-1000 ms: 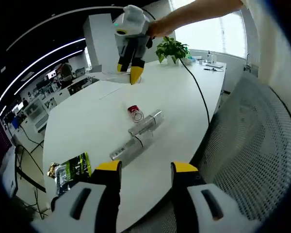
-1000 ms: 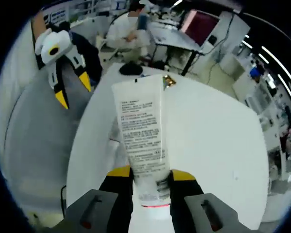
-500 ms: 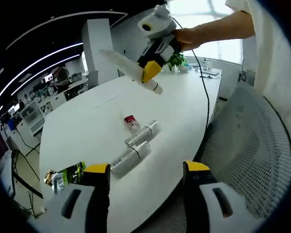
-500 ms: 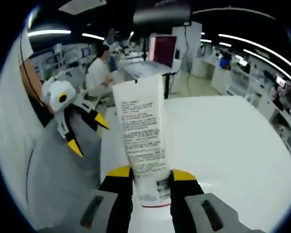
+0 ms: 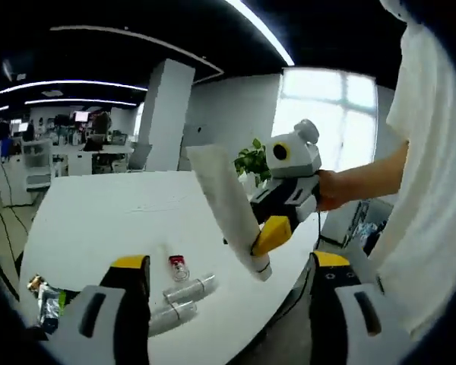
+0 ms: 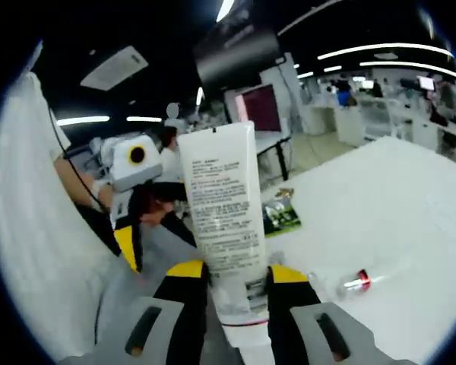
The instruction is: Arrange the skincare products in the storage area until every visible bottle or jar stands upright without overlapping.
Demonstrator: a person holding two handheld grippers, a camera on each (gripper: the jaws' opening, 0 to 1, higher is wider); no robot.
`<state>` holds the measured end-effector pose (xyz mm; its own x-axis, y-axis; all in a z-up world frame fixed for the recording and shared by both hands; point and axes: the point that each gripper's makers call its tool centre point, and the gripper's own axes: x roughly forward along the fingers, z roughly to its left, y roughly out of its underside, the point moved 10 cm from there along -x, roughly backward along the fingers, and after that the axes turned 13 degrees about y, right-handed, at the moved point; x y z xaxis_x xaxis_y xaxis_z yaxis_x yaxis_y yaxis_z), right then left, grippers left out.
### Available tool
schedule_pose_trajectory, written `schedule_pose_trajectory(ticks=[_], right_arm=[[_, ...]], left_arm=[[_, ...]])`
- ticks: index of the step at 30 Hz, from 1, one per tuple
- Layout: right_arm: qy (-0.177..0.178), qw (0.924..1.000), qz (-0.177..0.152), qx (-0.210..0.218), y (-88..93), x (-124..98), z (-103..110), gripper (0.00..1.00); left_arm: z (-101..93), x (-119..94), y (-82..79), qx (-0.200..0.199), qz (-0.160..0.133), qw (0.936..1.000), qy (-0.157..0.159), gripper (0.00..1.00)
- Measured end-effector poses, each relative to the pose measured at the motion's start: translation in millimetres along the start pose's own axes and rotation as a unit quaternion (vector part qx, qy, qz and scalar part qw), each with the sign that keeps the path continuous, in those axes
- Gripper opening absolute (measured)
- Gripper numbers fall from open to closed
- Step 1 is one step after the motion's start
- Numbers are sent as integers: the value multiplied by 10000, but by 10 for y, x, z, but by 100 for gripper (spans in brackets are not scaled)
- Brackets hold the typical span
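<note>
Holding the white tube (image 6: 223, 220) near its capped end, your right hand-held gripper (image 6: 229, 277) has its yellow-tipped jaws clamped on it. Over the last second you have lifted it well off the desk (image 5: 99, 220) and swung it round, so it now hangs in the air above the desk's near edge. In the left gripper view the tube (image 5: 226, 214) slants with its flat crimped end up and its cap down. That probably means it is ready to be stood on its cap.

Your left hand-held gripper (image 5: 226, 293) is empty, its jaws spread wide. Beyond it, on the smooth white desk, two clear cylindrical bottles (image 5: 181, 298) lie on their sides, touching each other, so they are not yet upright. A small red-capped jar (image 5: 178, 267) sits just beside them. A crinkled foil packet (image 5: 49, 300) lies near the desk's left edge. The tube looks soft, matte plastic, printed with fine text.
</note>
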<state>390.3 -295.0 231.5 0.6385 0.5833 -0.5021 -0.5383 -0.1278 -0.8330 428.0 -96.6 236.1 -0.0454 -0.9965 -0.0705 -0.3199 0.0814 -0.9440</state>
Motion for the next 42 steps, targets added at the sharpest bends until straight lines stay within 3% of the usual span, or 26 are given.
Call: schedule_pose_trajectory(ticks=[3,8,12,19,24,28,32,35,36,42], right_arm=[[-219,9989,-181,365,-7,-22,92,26],[-700,9891,-580,1156,-25,-65,241,26],[-902,9831,-770,1393,-27,-75,296,26],[-1307,9786,-787,1379,-68,-91,403,27],[-1665,9707,-866,1502,-113,-107,480,27],[-1801,9696,-779,1465,-117,-86,538,27],[-1930,9679,-711,1444,-112,-66,584,27],[-2050,9652,-695,1469,-120,-63,620,27],[-2102,9638,-680,1494,-123,-64,631,27],[-2222,9579,-713,1675,-154,-84,651,27]], left_arm=[[-58,58,-42,-84,-71,9998,157,92],[-133,163,-144,-462,-472,9970,411,92],[-111,241,-229,-716,-663,9938,524,91],[-167,331,-354,-1132,-1083,9832,938,82],[-203,364,-330,-1228,-1048,9805,1121,73],[-272,382,-330,-1440,-1143,9734,1367,61],[-304,401,-359,-1444,-1331,9695,1466,56],[-344,405,-367,-1629,-1320,9636,1661,44],[-331,411,-372,-1573,-1324,9650,1628,45],[-344,432,-428,-1741,-1361,9595,1745,45]])
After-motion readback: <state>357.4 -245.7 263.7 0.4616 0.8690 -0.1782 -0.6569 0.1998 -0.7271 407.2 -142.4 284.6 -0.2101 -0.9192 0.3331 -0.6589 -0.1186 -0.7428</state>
